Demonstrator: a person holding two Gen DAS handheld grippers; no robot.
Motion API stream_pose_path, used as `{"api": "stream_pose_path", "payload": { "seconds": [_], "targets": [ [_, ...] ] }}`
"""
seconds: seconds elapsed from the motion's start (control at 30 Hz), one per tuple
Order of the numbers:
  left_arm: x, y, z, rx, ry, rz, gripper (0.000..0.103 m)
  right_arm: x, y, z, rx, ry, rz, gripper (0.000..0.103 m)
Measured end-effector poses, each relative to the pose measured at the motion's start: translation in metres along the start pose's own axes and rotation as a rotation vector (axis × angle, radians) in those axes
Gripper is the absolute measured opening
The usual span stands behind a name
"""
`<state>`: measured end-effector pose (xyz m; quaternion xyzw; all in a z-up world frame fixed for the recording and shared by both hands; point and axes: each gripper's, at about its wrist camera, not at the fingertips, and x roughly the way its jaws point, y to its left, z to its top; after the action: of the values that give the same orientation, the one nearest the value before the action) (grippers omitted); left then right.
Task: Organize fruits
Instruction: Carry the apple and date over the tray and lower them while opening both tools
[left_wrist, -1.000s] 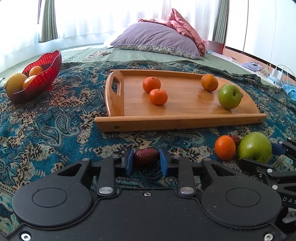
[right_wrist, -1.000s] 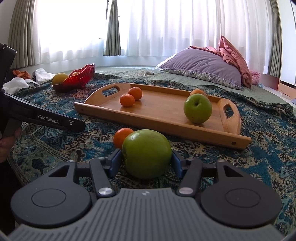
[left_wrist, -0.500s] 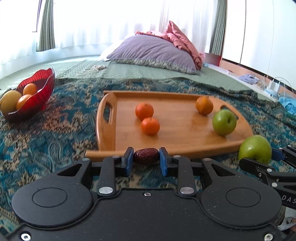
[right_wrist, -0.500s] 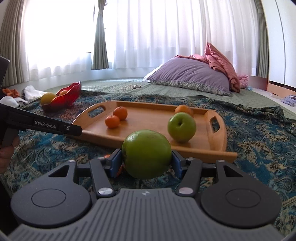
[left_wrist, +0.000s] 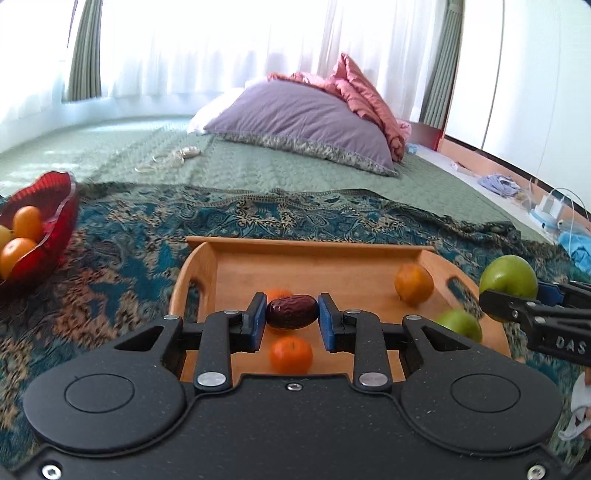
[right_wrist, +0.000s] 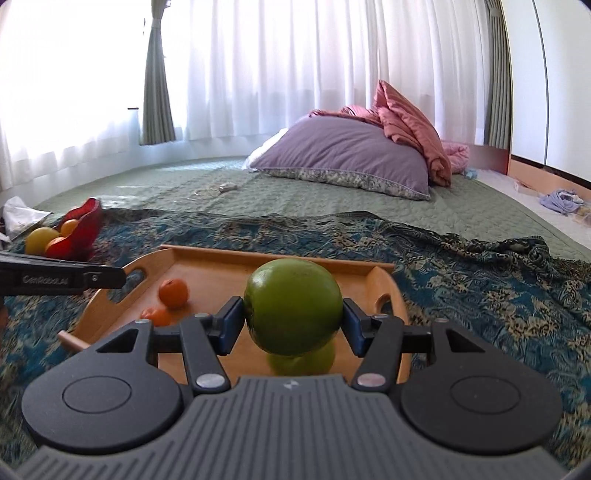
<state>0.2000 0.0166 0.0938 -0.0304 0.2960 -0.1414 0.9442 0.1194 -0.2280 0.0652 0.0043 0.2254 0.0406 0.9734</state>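
Left wrist view: the left tool (left_wrist: 291, 319) is pointing forward and slightly downward above the near end of a light wooden serving tray with cut-out handles (left_wrist: 195, 273), its blue pads clamping a wrinkled dark red date (left_wrist: 292, 312) by its two ends. Below it, small round orange tangerines (left_wrist: 291, 354) are lying on the tray floor, with another (left_wrist: 414, 284) near the far right corner beside a green apple (left_wrist: 459, 324). At the right edge, the right tool (left_wrist: 517, 295) is reaching in, gripping a large round green apple (left_wrist: 509, 277). Right wrist view: that tool (right_wrist: 292, 325) is tilting gently downward over the tray (right_wrist: 207, 254), pads pressing both sides of the apple (right_wrist: 292, 310). A red wavy glass bowl (left_wrist: 55, 218) of citrus is sitting well apart on the teal paisley bedspread (left_wrist: 129, 258).
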Motion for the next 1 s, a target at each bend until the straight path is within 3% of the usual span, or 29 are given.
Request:
{"api": "stream_pose_path", "payload": {
  "seconds": [0.23,0.33,0.4,0.57,1.0],
  "targets": [
    [0.059,0.020,0.050,-0.030,0.104,0.009,0.028,0.062,-0.035,0.053,0.176,0.167,-0.012,0.059],
    [0.079,0.020,0.058,-0.020,0.113,0.030,0.028,0.084,-0.030,0.064,0.124,0.181,-0.024,0.059],
    [0.093,0.021,0.060,-0.033,0.133,0.030,0.028,0.097,-0.023,0.068,0.075,0.190,-0.038,0.059],
    [0.119,0.021,0.050,-0.046,0.163,0.044,0.028,0.125,-0.023,0.066,0.169,0.203,-0.028,0.059],
    [0.156,0.014,0.034,-0.005,0.201,0.077,0.028,0.170,-0.015,0.059,0.129,0.244,-0.086,0.059]
  ]
}}
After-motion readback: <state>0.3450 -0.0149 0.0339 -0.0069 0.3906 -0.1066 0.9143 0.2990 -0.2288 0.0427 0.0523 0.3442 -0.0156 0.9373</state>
